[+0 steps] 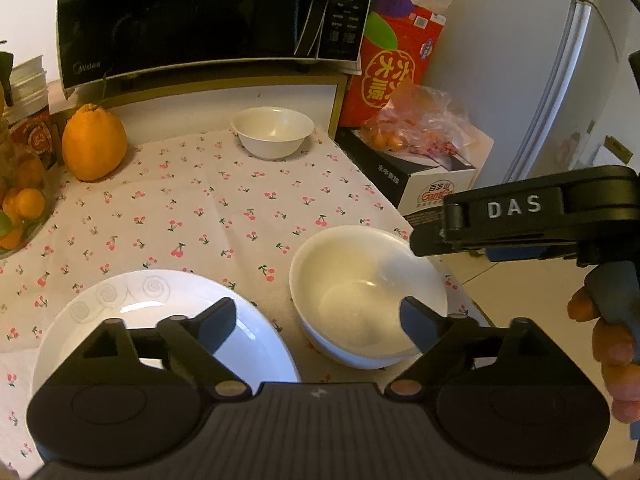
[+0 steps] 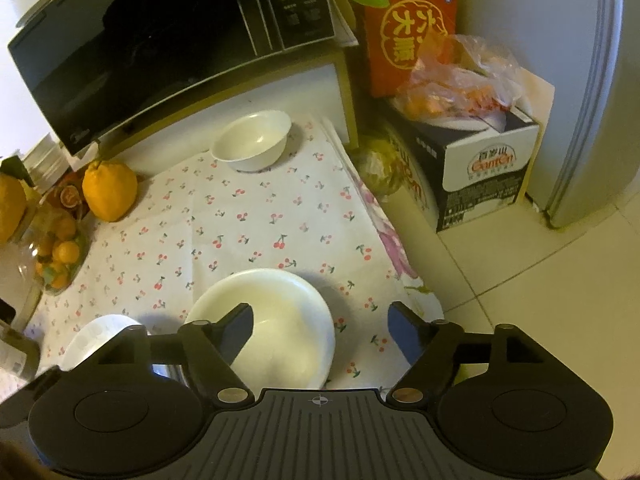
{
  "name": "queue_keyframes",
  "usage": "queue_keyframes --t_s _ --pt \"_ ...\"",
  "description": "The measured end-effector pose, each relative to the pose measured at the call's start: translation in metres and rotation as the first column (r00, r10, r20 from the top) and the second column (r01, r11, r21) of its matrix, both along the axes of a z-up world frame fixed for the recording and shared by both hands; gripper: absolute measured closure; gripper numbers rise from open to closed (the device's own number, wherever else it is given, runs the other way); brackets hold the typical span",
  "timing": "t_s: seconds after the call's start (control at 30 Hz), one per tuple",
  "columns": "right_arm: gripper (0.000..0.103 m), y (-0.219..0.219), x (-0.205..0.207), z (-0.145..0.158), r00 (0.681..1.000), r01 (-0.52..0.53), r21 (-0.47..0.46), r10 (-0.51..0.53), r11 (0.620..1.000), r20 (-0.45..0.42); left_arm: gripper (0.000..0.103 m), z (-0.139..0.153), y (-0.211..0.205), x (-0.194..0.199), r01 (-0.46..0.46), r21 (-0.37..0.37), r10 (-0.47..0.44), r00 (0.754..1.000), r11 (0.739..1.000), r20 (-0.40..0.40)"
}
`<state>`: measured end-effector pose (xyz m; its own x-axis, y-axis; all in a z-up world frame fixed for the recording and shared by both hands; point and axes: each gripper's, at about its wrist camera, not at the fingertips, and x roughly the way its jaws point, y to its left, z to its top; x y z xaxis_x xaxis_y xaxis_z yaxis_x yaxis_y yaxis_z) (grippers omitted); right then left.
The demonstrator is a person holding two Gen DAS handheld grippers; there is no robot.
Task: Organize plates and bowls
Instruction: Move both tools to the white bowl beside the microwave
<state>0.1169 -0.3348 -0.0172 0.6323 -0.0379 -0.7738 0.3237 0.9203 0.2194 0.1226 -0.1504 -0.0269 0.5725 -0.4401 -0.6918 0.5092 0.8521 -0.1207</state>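
White bowl (image 2: 276, 320) btwn open right gripper (image 2: 320, 332) fingers

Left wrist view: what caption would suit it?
Open left gripper hovers over a plate and large bowl on cherry-print cloth.

Table: cherry-print tablecloth (image 2: 248, 216) | Rear: black Midea microwave (image 1: 192, 16) on shelf | Right: white refrigerator (image 1: 560, 80) | Floor: pale tiles (image 2: 540, 280) | Light: warm, dim
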Motion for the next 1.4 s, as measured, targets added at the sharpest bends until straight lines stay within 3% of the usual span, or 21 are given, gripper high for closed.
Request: queue_keyframes --t_s 0.1,0.23,0.53,1.0,1.2,1.33,1.4 --pt "0.017 -0.006 -0.002 0.001 1.0 0.004 0.003 -0.004 1.0 0.007 0.008 0.002 0.002 0.003 -0.009 0.014 0.01 1.0 1.0 -0.008" --pt "0.017 -0.022 0.003 0.002 0.999 0.05 0.045 -0.05 0.998 -0.003 0.003 0.008 0.008 0.013 -0.039 0.031 0.039 0.999 0.999 -0.011" --pt "0.013 -0.048 0.036 0.014 0.997 0.053 0.318 -0.067 0.946 0.035 0.001 0.026 0.008 0.054 -0.118 0.057 0.12 0.992 0.991 -0.042" --pt "0.012 -0.065 0.145 -0.003 0.998 0.009 0.389 -0.03 0.921 0.05 0.001 0.021 -0.017 0.147 -0.217 0.089 0.223 0.973 0.972 -0.06" --pt "0.012 -0.084 0.174 -0.039 0.994 -0.008 0.508 -0.048 0.861 0.097 0.003 0.002 -0.018 0.183 -0.272 0.018 0.273 0.959 0.962 -0.072" --pt "0.017 -0.095 0.187 -0.063 0.991 0.013 0.587 -0.089 0.809 0.1 0.018 -0.012 -0.016 0.203 -0.316 -0.072 0.308 0.946 0.946 -0.105" --pt "0.026 -0.098 0.191 -0.069 0.987 0.015 0.606 -0.108 0.795 0.118 0.026 -0.018 -0.014 0.211 -0.339 -0.116 0.325 0.937 0.934 -0.129"
